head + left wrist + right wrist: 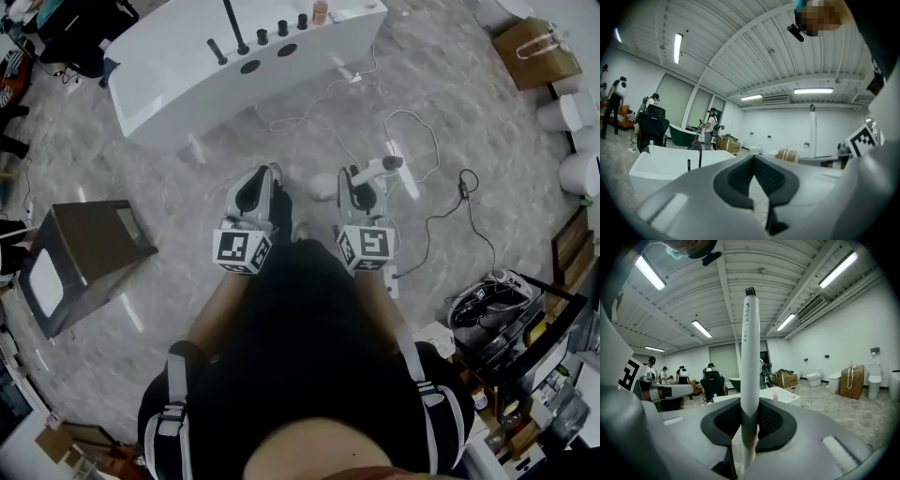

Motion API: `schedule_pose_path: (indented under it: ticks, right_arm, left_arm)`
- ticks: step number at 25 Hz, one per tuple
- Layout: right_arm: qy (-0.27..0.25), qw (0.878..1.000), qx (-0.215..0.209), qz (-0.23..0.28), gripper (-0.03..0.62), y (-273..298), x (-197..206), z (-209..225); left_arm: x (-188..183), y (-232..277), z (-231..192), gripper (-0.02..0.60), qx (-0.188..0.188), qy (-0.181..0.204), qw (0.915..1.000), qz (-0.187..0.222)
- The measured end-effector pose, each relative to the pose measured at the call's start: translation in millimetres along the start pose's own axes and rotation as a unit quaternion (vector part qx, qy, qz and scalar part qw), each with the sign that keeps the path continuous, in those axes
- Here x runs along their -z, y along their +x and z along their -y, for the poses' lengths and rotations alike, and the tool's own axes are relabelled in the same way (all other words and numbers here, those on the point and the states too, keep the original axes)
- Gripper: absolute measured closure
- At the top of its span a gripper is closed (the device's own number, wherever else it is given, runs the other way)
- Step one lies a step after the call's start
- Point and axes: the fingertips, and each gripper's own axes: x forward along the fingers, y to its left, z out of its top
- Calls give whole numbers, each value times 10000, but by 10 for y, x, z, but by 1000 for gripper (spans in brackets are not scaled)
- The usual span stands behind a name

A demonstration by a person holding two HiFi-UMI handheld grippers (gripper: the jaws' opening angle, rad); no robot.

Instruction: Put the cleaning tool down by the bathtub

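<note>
Right gripper (750, 404): jaws closed on the tool (750, 343), both pads pressing the white shaft low down. The shaft stands upright out of the jaws and ends in a dark cap. From the head view the tool (380, 169) shows as a short white stub with a dark tip, just ahead of the right gripper (349, 180), held above the floor (187, 187).

Left gripper (753, 158): nothing in it. The pad tips look to be touching, with only a thin sliver of floor showing between the pads nearer the camera (this lens bends things, so it is hard to be sure). In the head view the left gripper (265, 176) sits beside the right one, both held out in front of the person's body and aimed toward the tub (187, 66).

Tub: white, lying ahead of both grippers and well apart from them, with bare floor between. Black taps (242, 37) stand on its near rim, and a pink bottle (321, 11) stands at its right end. The left gripper view shows the tub (661, 164) low at the left.

A white cable (427, 141) loops over the floor between the tub and the tool. A dark cabinet (84, 253) stands at the left, and a cardboard box (536, 54) at the upper right.
</note>
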Motion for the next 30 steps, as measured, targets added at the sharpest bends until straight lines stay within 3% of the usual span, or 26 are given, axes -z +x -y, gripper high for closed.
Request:
schedule_pose_path:
  ticks: [9,17,30]
  right_arm:
    - [-41,9999,133,-55,526,590,-62,303]
    - [-47,9996,174,-221,526,1436,-98,472]
    - [-15,9984,282,-488,525,2672,443,694]
  left_arm:
    - [-66,729,-181,572,166,21,9998,51]
    - [-67,1483,-612,572,218,35,9997,-88]
    - [371,2473,-1350,572,245,-22,9992,-301]
